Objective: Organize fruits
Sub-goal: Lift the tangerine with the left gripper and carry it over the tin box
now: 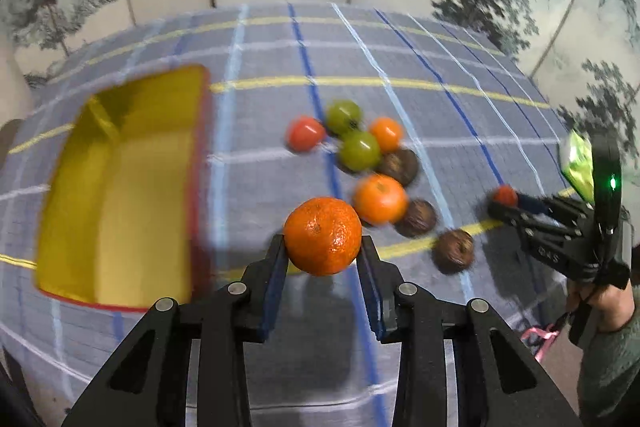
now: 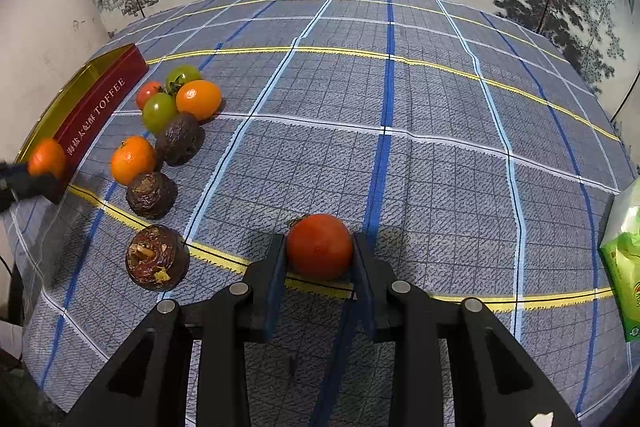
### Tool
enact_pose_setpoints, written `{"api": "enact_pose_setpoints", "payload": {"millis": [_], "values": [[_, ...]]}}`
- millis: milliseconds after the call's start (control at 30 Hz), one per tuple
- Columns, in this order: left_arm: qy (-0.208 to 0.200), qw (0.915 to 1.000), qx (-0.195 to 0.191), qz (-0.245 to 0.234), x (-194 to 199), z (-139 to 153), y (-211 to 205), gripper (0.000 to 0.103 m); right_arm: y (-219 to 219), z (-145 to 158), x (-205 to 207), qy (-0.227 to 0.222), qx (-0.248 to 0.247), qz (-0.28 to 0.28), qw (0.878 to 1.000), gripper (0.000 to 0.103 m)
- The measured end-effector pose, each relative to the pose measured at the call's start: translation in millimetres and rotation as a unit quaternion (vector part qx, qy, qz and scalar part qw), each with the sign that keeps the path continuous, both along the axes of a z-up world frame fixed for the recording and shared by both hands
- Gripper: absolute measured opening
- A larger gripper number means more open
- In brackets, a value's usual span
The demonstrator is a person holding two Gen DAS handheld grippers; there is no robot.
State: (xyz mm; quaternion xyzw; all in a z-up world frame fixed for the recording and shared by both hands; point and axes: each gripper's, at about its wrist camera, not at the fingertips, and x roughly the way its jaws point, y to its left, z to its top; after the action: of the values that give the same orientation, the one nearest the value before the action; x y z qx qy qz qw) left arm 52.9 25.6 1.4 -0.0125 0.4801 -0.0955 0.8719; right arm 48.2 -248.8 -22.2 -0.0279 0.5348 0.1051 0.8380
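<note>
Orange, dimpled mandarin (image 1: 322, 235); seemingly unblemished.

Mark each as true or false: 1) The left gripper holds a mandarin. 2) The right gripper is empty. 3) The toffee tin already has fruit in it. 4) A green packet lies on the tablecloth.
1) True: the left gripper is shut on the mandarin.
2) False: the right gripper is shut on a red tomato.
3) False: the toffee tin shows only its bare yellow inside.
4) True: the green packet lies at the edge of the tablecloth.
</note>
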Motion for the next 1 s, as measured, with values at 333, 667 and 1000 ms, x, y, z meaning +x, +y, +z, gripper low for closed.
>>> {"api": "enact_pose_setpoints", "payload": {"millis": [333,667,1000], "values": [[-0.021,0.992,0.063,0.107,19.0,2.7,101.0,0.036,1.7,-0.8,1.2,0.001,-0.004,-0.005,1.0,0.029],[0.018,0.9846,0.077,0.156,19.4,-34.8,157.5,0.036,5.1,-1.2,2.2,0.004,-0.014,-0.01,1.0,0.029],[0.036,0.983,0.091,0.156,19.1,-45.5,161.1,0.036,8.5,-1.4,3.3,0.007,-0.028,-0.012,1.0,0.029]]}}
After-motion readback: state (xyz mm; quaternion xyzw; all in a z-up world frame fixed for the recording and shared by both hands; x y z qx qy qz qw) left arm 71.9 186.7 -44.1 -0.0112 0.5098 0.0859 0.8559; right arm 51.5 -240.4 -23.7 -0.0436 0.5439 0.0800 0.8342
